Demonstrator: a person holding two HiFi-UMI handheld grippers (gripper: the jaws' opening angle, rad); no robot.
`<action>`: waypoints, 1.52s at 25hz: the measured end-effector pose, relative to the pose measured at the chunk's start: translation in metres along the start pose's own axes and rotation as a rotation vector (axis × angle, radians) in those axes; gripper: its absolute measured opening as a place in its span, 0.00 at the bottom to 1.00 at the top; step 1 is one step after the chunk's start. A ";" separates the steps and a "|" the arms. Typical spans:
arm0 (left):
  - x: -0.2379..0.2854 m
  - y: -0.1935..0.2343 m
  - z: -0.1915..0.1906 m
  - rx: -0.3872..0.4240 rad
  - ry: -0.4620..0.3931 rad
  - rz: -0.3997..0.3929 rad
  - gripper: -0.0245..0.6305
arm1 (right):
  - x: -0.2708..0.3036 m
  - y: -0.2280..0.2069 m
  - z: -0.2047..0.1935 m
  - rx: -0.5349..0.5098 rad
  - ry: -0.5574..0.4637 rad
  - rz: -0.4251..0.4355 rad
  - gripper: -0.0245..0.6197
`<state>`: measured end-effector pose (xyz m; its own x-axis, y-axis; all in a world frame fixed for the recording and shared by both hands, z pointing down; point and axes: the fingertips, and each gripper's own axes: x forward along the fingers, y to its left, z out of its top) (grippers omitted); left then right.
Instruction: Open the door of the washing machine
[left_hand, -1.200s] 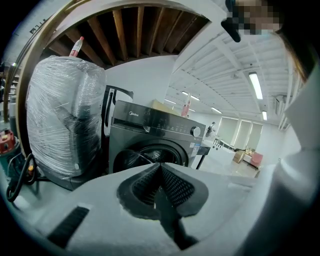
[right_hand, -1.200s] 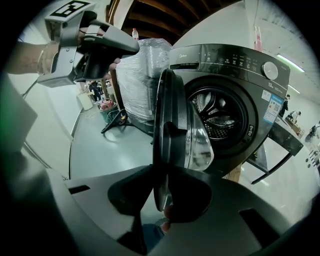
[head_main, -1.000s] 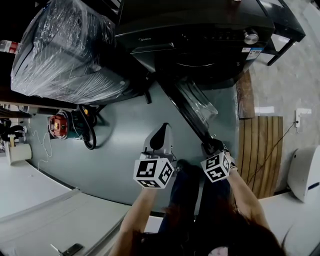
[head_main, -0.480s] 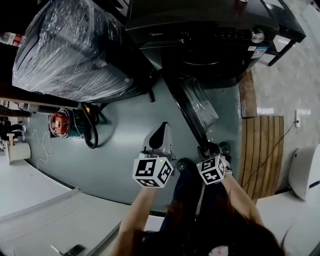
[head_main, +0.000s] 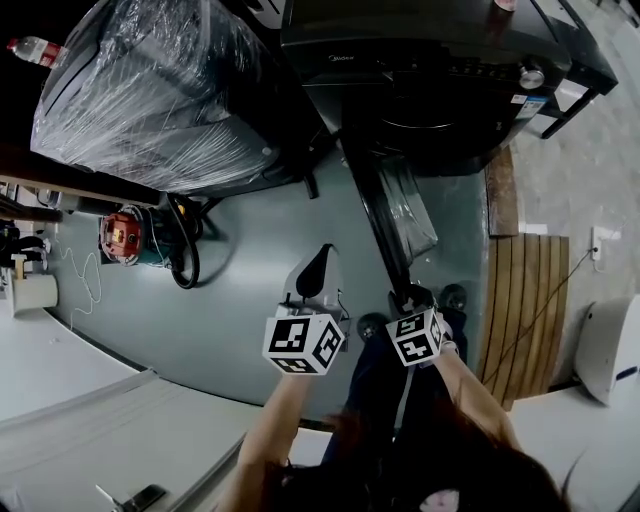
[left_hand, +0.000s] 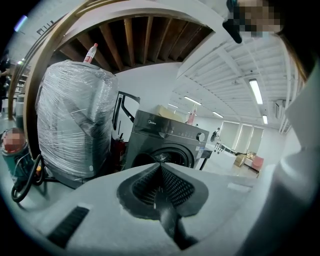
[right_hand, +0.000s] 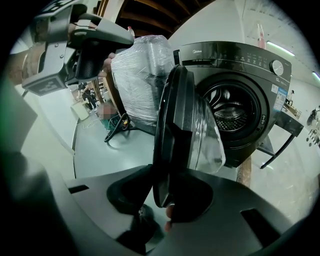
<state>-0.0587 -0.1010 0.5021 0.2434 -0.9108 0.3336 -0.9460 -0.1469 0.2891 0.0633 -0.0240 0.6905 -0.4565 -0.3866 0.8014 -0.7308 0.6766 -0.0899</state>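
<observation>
A black front-loading washing machine stands at the top, its round drum showing in the right gripper view. Its glass door is swung far out toward me. My right gripper is at the door's free end. The door's dark rim sits between the jaws, which are opening, with the pads close against it. My left gripper hangs over the floor left of the door, its pads shut together on nothing, pointing at the machine.
A big plastic-wrapped appliance stands left of the machine, a bottle beside it. A red device with a black cable lies on the grey-green floor. A wooden slatted panel and a white object are at the right.
The door has swung further out from the machine, its free end following my right gripper. Both grippers have drawn back from the machine across the floor.
</observation>
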 end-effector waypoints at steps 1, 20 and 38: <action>-0.003 0.003 0.000 -0.002 -0.001 0.001 0.06 | 0.001 0.003 0.001 0.005 0.001 -0.003 0.19; -0.066 0.084 -0.012 -0.070 -0.016 0.090 0.06 | 0.032 0.087 0.028 0.041 0.006 0.011 0.20; -0.103 0.153 -0.007 -0.128 -0.056 0.243 0.06 | 0.063 0.143 0.057 0.118 -0.013 0.012 0.21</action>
<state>-0.2275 -0.0270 0.5179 -0.0027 -0.9338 0.3577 -0.9395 0.1249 0.3190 -0.0988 0.0129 0.6945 -0.4712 -0.3876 0.7923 -0.7798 0.6029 -0.1688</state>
